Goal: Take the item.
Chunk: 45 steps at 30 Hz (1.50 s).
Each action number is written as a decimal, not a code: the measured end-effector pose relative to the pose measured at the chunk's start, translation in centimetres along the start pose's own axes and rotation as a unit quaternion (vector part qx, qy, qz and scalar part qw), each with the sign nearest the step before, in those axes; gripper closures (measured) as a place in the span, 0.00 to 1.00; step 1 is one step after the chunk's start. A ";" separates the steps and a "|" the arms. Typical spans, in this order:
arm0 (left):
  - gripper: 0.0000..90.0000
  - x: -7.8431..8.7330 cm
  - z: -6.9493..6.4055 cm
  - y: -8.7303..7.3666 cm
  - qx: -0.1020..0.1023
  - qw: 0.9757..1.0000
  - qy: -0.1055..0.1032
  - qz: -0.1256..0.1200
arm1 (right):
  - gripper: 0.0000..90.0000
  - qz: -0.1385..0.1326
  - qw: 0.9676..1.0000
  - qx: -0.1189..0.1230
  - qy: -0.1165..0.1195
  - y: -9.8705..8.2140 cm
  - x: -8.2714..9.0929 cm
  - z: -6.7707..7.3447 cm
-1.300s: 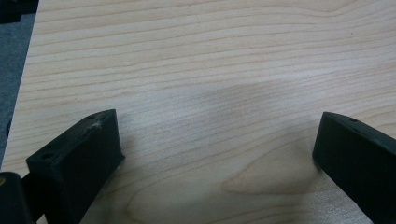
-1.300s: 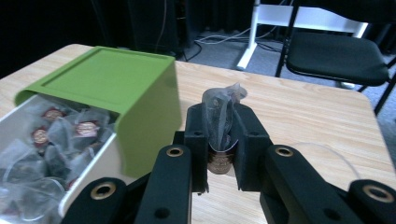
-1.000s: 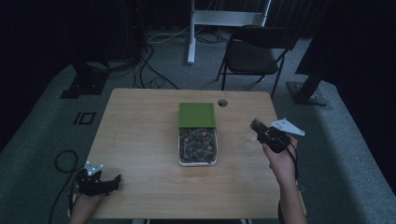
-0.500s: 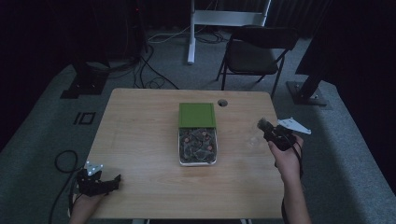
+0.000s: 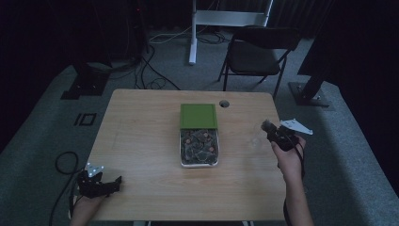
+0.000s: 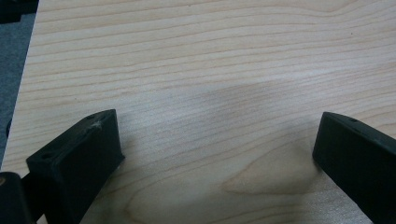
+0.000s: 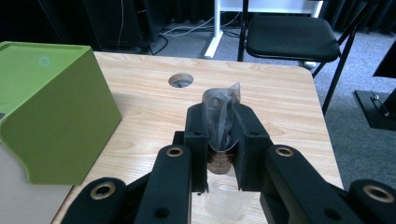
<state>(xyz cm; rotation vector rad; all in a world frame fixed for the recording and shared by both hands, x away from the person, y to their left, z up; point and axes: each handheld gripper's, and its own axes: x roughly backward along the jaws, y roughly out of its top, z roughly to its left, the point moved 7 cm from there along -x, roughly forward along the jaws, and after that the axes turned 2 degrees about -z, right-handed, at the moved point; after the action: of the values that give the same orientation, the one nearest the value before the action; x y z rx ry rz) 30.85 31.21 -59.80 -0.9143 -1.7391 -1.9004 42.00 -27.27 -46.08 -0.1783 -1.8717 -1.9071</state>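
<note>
A clear box [image 5: 199, 149] with several small wrapped pieces stands mid-table, its green lid [image 5: 198, 115] slid back over the far half. In the right gripper view the lid [image 7: 46, 107] is at the left. My right gripper [image 7: 221, 126] is shut on a small brown piece in clear wrapping [image 7: 219, 105], held above a small clear cup [image 7: 225, 198]. In the high view that gripper [image 5: 268, 127] hovers near the table's right edge, with the cup [image 5: 255, 141] faint beside it. My left gripper [image 5: 114, 183] rests at the near left corner, open over bare wood [image 6: 217, 144].
The wooden table [image 5: 141, 122] has a round cable hole [image 5: 224, 103] behind the box. A black folding chair [image 5: 261, 52] stands beyond the far right corner. A white desk leg [image 5: 192, 33] and cables are on the carpet behind.
My right gripper has drifted slightly to the right with the wrapped piece still in it. The left gripper has not moved.
</note>
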 end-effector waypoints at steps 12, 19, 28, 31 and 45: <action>0.02 0.0 0.0 0.0 0.000 1.000 0.000 0.000 | 0.87 0.023 1.000 -0.016 -0.008 -1.7 -1.8 -0.8; 0.02 0.0 0.0 0.0 0.000 1.000 0.000 0.000 | 0.87 0.034 0.999 -0.020 -0.014 -2.2 -2.7 -1.2; 0.02 0.0 0.0 0.0 0.000 1.000 0.000 0.000 | 0.87 0.045 0.998 -0.030 -0.016 -2.9 -3.6 -1.4; 0.02 0.0 0.0 0.0 0.000 1.000 0.000 0.000 | 0.86 0.050 0.998 -0.034 -0.017 -3.1 -3.9 -1.4; 0.02 0.0 0.0 0.0 0.000 1.000 0.000 0.000 | 0.79 0.063 0.997 -0.037 -0.006 -3.2 -4.2 -1.2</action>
<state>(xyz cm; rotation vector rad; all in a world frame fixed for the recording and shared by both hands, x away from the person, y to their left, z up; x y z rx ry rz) 30.85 31.20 -59.80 -0.9145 -1.7393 -1.9003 44.67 -27.53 -50.82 -0.3242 -1.7561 -1.8935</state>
